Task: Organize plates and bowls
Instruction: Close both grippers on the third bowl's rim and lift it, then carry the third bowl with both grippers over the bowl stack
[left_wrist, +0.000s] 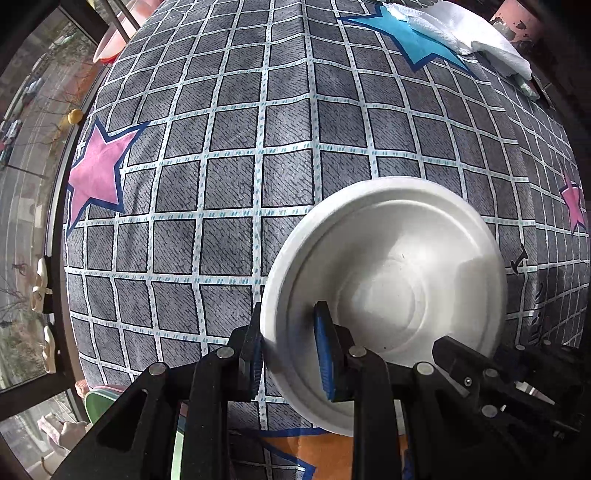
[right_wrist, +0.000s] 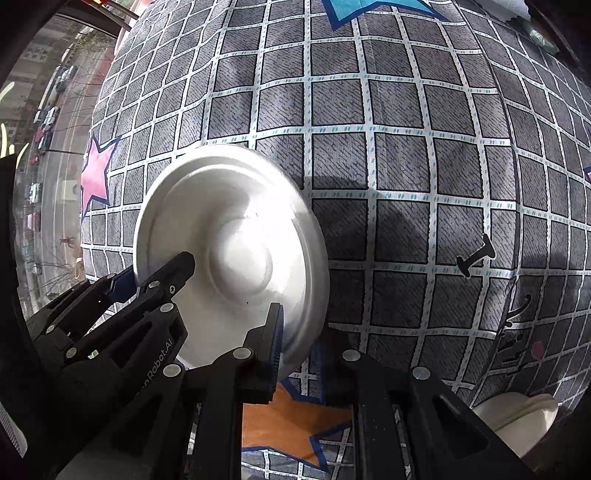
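A white bowl is held tilted above the checked cloth, its inside facing both cameras. My left gripper straddles its left rim, one blue pad outside and one inside, shut on it. My right gripper straddles the bowl's right rim; its left pad lies inside the bowl and its right finger sits behind the rim. The right gripper shows at the bowl's lower right in the left wrist view. The left gripper shows at the left in the right wrist view.
The grey checked cloth with pink, blue and orange stars covers the surface. A folded white towel lies at the far right corner. A green plate sits at the near left edge. A cream bowl sits at the near right. A window runs along the left.
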